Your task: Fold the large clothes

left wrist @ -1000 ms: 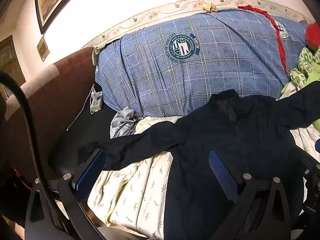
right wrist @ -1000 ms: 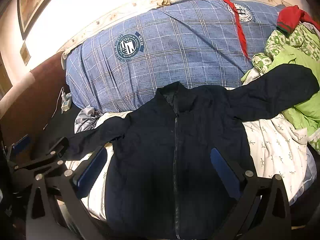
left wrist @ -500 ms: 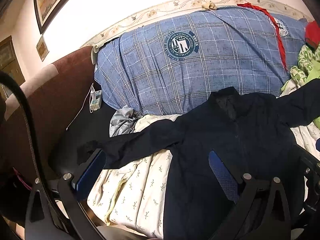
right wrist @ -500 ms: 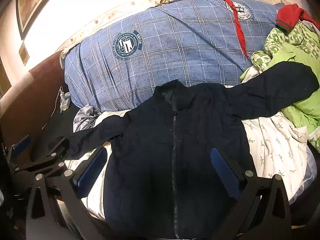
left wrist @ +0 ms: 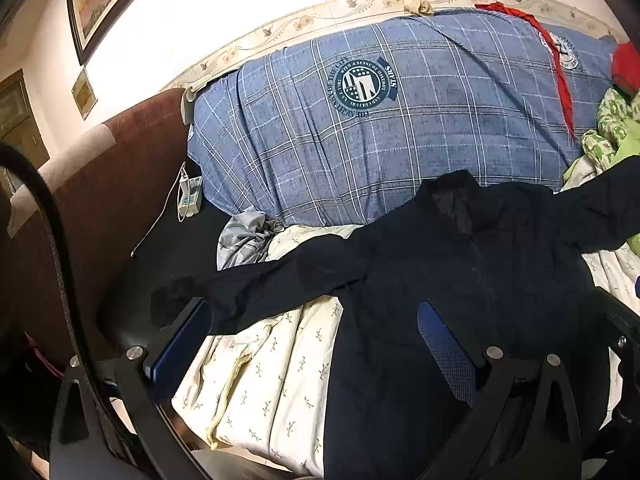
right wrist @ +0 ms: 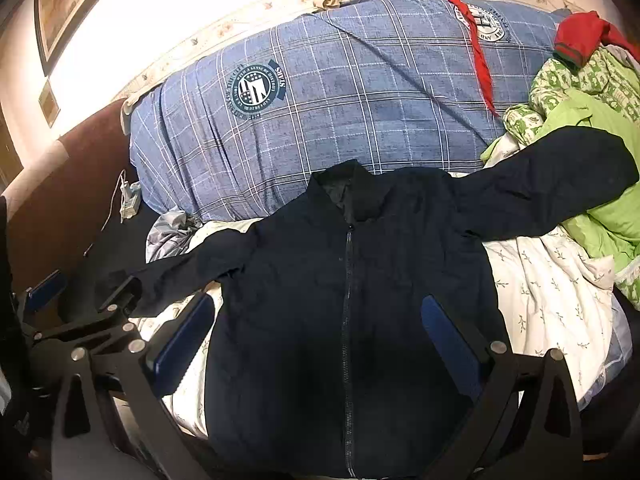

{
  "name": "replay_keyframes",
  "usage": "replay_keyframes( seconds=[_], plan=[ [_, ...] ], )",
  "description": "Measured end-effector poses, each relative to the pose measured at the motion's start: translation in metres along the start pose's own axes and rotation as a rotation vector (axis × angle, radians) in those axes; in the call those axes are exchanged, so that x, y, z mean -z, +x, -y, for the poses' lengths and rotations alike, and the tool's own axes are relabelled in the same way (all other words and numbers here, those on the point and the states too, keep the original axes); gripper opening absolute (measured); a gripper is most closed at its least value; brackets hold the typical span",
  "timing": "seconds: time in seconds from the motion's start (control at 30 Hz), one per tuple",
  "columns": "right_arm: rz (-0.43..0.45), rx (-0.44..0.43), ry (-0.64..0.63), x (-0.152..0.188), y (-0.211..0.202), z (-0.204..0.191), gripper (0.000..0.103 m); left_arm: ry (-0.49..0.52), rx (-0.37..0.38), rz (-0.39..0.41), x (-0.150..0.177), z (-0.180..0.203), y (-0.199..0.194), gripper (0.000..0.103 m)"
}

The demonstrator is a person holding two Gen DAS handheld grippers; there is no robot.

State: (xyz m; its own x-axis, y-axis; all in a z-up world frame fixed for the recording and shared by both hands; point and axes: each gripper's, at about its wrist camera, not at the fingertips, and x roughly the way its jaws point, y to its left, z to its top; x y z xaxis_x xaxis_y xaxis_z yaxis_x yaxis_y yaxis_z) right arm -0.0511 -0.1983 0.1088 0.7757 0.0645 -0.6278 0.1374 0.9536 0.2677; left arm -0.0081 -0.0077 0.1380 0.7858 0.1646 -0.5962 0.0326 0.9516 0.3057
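Observation:
A dark navy zip jacket lies flat, front up, on a white floral sheet, both sleeves spread out. It also shows in the left wrist view, with its left sleeve reaching toward the bed's left edge. My left gripper is open and empty above the sheet, near that sleeve. My right gripper is open and empty above the jacket's lower body. The left gripper also appears in the right wrist view, at the sleeve's cuff.
A big blue plaid duvet is piled behind the jacket. Green clothes and a red garment lie at the right. A brown headboard, a charger with cable and a grey cloth sit at the left.
Both views have shifted slightly; the jacket sits a little lower and nearer. The jacket itself has not moved and both grippers stay open.

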Motion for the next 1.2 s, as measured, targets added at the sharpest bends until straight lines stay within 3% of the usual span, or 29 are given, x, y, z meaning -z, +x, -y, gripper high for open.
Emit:
replay_keyframes(
  seconds=[0.5, 1.2],
  plan=[
    [-0.009, 0.001, -0.021, -0.004, 0.003, -0.009, 0.103, -0.016, -0.018, -0.027, 0.002, -0.007, 0.013, 0.103],
    [-0.031, 0.038, -0.019, 0.002, 0.017, -0.006, 0.103, -0.03, 0.042, -0.073, 0.015, 0.001, 0.045, 0.103]
  ],
)
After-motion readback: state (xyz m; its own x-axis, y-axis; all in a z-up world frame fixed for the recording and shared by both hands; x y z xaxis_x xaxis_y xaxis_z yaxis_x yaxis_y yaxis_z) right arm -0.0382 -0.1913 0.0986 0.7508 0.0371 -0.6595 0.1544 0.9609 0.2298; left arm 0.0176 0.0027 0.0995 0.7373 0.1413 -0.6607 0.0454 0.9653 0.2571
